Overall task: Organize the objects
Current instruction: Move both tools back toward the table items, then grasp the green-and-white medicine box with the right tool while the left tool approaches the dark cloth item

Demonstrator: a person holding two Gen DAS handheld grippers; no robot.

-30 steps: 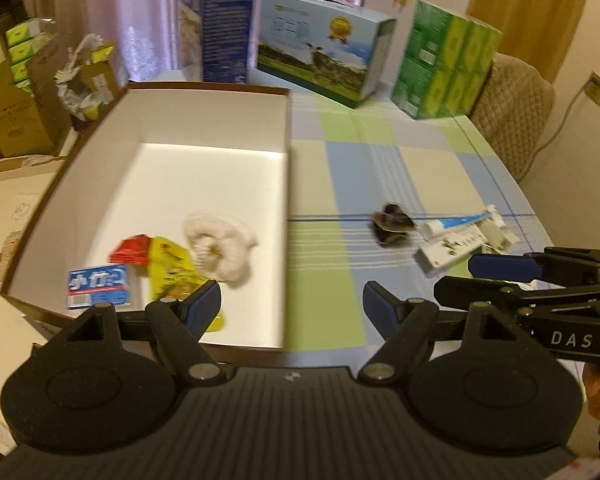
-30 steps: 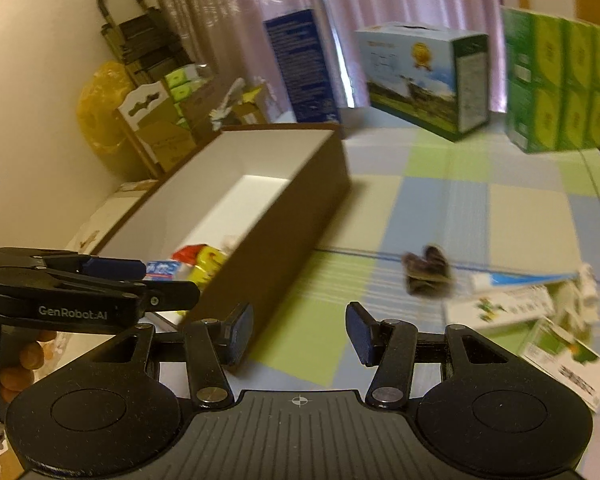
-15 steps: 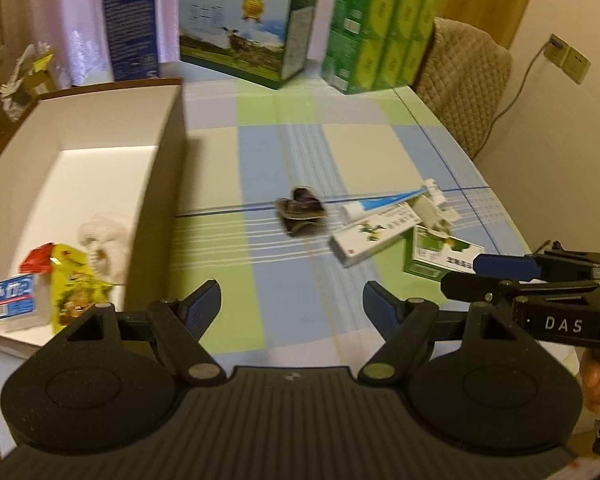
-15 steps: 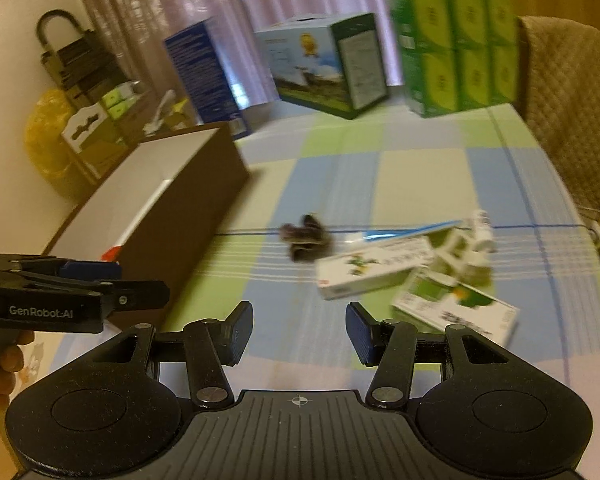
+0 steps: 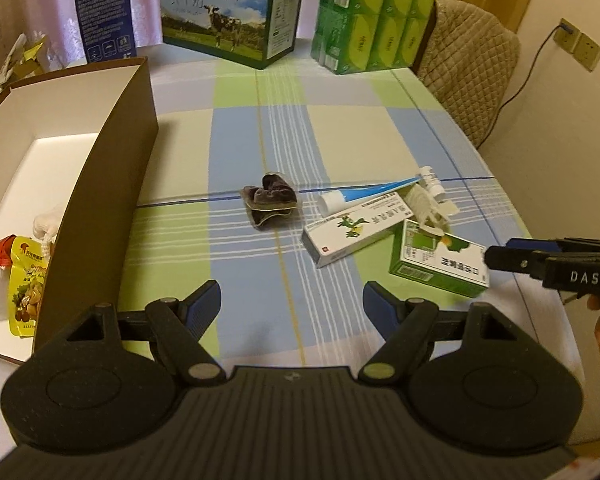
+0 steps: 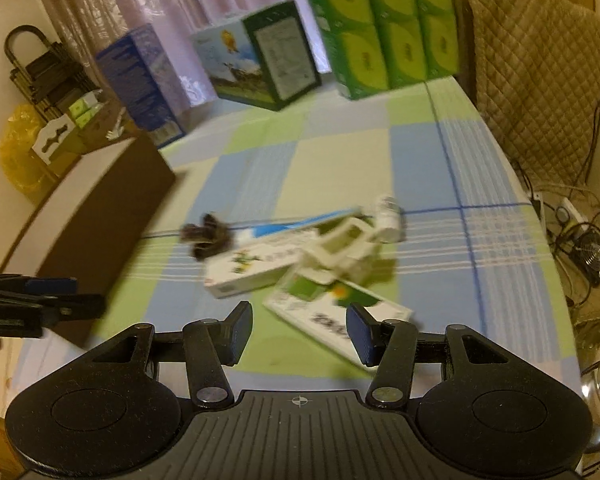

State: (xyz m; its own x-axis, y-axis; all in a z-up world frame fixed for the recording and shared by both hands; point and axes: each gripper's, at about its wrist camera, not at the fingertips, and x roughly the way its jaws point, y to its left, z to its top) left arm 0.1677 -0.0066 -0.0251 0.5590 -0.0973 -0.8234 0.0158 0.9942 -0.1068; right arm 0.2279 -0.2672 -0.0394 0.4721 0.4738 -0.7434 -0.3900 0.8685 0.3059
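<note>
On the checked tablecloth lie a dark brown folded cloth point(image 5: 270, 200), a blue-white toothpaste tube point(image 5: 372, 194), a white medicine box point(image 5: 356, 232), a green box point(image 5: 440, 260) and a small white bottle point(image 5: 430, 178). My left gripper point(image 5: 292, 304) is open and holds nothing, hovering short of the cloth. The open brown box point(image 5: 112, 184) at its left holds a yellow snack packet point(image 5: 26, 288), a red packet and a white knitted item. My right gripper point(image 6: 300, 332) is open, low over the green box point(image 6: 332, 312), with the white box point(image 6: 256, 268) just beyond.
A milk carton case point(image 5: 228, 12), green tissue packs point(image 5: 376, 16) and a blue box point(image 5: 104, 8) stand at the table's far edge. A quilted chair point(image 5: 468, 56) is at the far right. Cables and a small fan point(image 6: 592, 252) lie on the floor beyond the right edge.
Both grippers have swung right, away from the brown box and toward the loose items. The right gripper now sits closer, over the green box. Both stay open.
</note>
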